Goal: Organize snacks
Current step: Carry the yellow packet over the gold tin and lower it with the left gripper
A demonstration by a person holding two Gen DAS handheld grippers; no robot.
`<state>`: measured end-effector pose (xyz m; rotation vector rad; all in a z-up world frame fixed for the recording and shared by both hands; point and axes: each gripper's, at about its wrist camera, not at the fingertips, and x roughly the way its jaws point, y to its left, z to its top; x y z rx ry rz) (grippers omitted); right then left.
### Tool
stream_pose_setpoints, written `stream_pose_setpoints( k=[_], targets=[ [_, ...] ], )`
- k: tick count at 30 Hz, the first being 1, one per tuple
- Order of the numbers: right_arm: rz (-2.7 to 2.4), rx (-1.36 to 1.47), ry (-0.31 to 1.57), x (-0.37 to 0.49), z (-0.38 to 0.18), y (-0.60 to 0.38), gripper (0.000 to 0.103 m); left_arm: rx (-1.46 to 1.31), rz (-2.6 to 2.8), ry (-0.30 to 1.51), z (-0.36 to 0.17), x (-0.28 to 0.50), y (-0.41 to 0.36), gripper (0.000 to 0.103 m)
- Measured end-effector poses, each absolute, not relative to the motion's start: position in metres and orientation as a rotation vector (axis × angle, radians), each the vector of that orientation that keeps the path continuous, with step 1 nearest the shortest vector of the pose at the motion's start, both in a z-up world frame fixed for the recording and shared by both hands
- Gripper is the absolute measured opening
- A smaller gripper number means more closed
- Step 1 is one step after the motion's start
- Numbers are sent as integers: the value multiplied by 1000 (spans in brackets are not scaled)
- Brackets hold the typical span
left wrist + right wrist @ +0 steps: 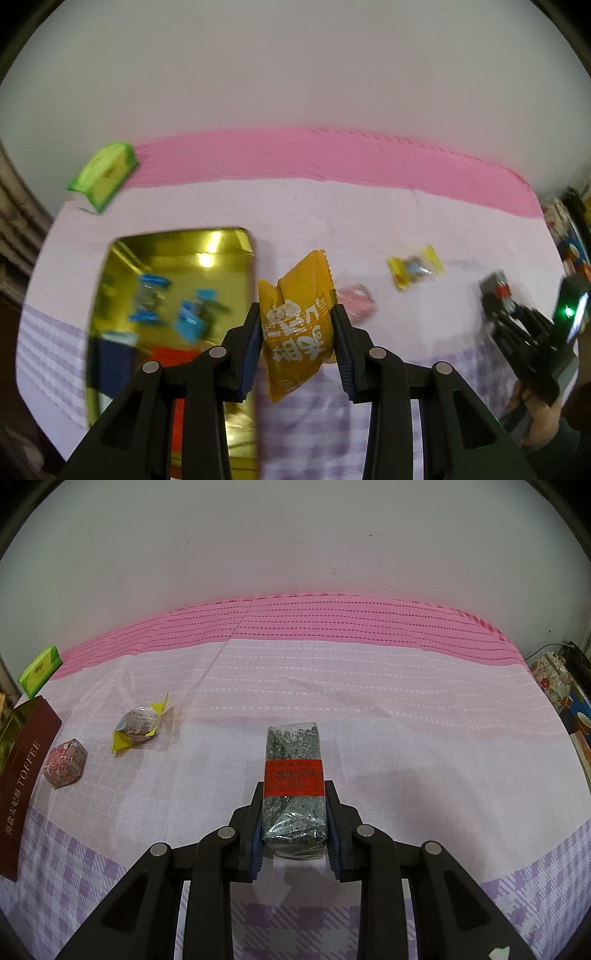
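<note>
My left gripper (297, 314) is shut on an orange snack packet (299, 325), held in the air just right of a gold tin (221, 251) with several blue-wrapped sweets inside. The left wrist view is blurred. My right gripper (293, 794) is shut on a grey speckled bar with a red label (294, 779), low over the cloth. A yellow-wrapped snack (138, 725) and a pink hexagonal sweet (64, 762) lie on the cloth to the left. The right gripper (496, 291) also shows at the far right of the left wrist view, with a hand behind it.
A pink and lilac tablecloth (369, 701) covers the table, with a white wall behind. A green packet (38, 670) lies at the back left. A brown toffee box (26, 779) stands at the left edge. Cluttered items (554, 679) sit past the right edge.
</note>
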<state>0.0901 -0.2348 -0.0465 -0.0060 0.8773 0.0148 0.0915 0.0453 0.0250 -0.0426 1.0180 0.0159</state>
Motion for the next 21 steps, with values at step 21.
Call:
stream_pose_setpoints(
  k=[21],
  targets=[
    [13, -10, 878, 91, -47, -234, 26, -58, 175, 1123, -5, 131, 165, 37]
  ],
)
